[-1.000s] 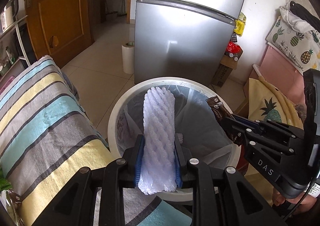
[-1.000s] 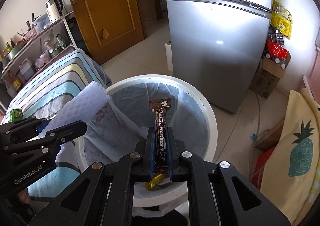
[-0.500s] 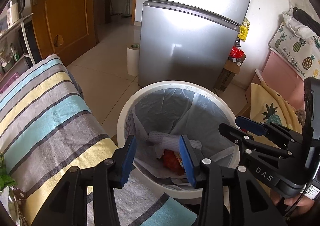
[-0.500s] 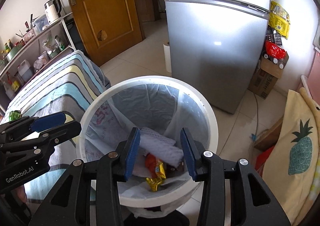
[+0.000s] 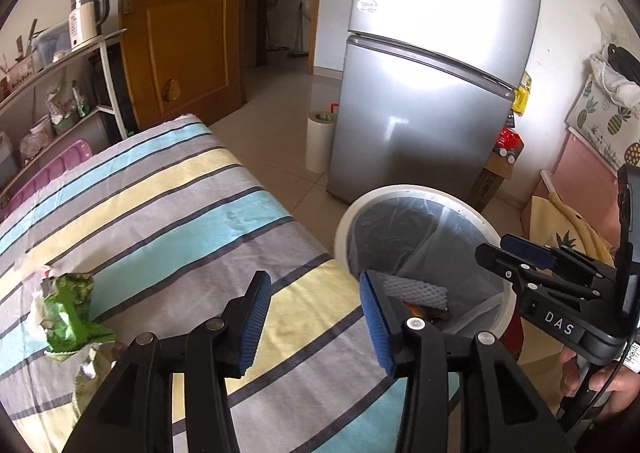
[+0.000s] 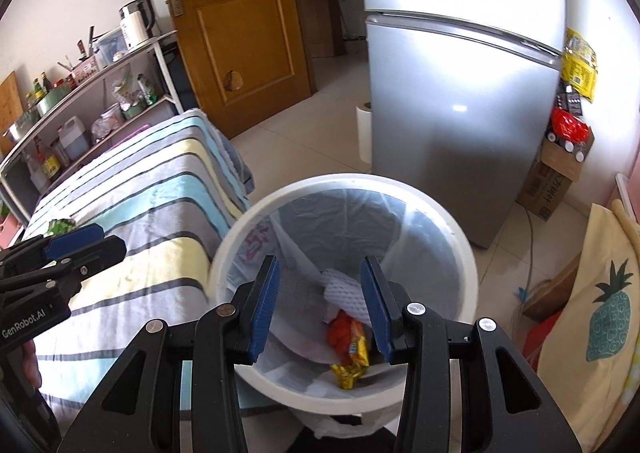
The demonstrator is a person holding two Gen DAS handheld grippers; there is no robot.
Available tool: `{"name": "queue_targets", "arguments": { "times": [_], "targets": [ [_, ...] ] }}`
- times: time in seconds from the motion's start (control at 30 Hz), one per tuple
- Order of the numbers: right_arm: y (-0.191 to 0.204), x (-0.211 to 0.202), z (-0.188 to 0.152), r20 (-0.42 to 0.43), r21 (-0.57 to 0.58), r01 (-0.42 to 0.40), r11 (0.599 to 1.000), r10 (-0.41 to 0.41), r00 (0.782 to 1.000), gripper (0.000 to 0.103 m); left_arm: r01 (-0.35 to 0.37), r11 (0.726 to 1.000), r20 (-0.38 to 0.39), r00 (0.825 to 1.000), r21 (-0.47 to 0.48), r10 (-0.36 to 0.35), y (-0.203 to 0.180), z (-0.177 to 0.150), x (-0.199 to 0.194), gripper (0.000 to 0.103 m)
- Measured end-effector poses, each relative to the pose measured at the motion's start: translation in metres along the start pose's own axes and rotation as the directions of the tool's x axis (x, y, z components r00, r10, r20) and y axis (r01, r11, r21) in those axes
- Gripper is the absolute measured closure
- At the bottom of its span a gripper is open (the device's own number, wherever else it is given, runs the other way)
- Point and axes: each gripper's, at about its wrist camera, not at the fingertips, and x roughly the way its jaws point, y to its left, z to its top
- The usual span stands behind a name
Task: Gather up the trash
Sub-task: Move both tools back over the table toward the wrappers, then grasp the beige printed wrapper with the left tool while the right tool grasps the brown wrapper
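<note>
A white round trash bin [image 6: 468, 253] with a clear liner stands beside the striped table. In it lie a white foam net sleeve [image 6: 346, 291], an orange snack wrapper [image 6: 346, 335] and a gold wrapper [image 6: 348, 371]. My right gripper [image 6: 320, 311] is open and empty above the bin's near side. My left gripper [image 5: 314, 323] is open and empty over the table's striped cloth [image 5: 168, 213], left of the bin [image 5: 404, 191]. A crumpled green wrapper [image 5: 66, 315] with white scraps lies on the cloth at the left. The foam sleeve also shows in the left wrist view [image 5: 416, 289].
A silver fridge [image 6: 460, 93] stands behind the bin. A paper roll [image 5: 320, 141] stands on the floor by it. A shelf rack [image 6: 88, 93] with bottles and a kettle lines the left wall. A pineapple-print cloth [image 6: 600, 301] and cardboard boxes [image 6: 552, 181] are at the right.
Both grippers opened and dropped their loads: the foam sleeve and the brown wrapper now lie in the bin. The left gripper has since swung left over the striped cloth.
</note>
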Motion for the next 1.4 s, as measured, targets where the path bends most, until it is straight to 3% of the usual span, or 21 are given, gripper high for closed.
{"name": "queue_targets", "arguments": {
  "times": [0.1,0.5,0.73,1.07,1.2,1.27,1.33,1.4],
  "targets": [
    [0.015,-0.001,0.001,0.008,-0.023,-0.030,0.999,0.030,1.000,0.060,-0.098,0.995,0.027,0.995,-0.024,0.099,0.025,-0.007,-0.016,0.056],
    [0.098,0.008,-0.002,-0.011,-0.133,-0.149,0.980,0.149,0.989,0.060,-0.232,0.956,0.044,0.969,-0.178,0.243,0.125,-0.044,-0.070,0.053],
    [0.141,0.013,-0.006,-0.031,-0.191,-0.194,0.962,0.191,0.981,0.060,-0.230,0.947,-0.014,0.972,-0.225,0.233,0.162,-0.072,-0.071,0.053],
    [0.173,0.018,-0.012,-0.061,-0.232,-0.213,0.949,0.205,0.977,0.060,-0.183,0.963,-0.096,0.981,-0.199,0.167,0.165,-0.085,-0.041,0.053],
    [0.185,0.022,-0.016,-0.083,-0.254,-0.236,0.938,0.222,0.972,0.060,-0.227,0.956,-0.100,0.972,-0.186,0.211,0.166,-0.087,-0.041,0.053],
    [0.194,0.025,-0.018,-0.102,-0.262,-0.254,0.931,0.235,0.967,0.060,-0.210,0.956,-0.096,0.976,-0.203,0.194,0.171,-0.090,-0.044,0.053],
    [0.200,0.027,-0.021,-0.116,-0.275,-0.270,0.923,0.246,0.962,0.060,-0.203,0.956,-0.090,0.978,-0.213,0.188,0.175,-0.092,-0.047,0.057],
    [0.209,0.031,-0.023,-0.135,-0.289,-0.280,0.916,0.250,0.959,0.060,-0.207,0.954,-0.088,0.978,-0.217,0.192,0.180,-0.096,-0.051,0.067]
  ]
}}
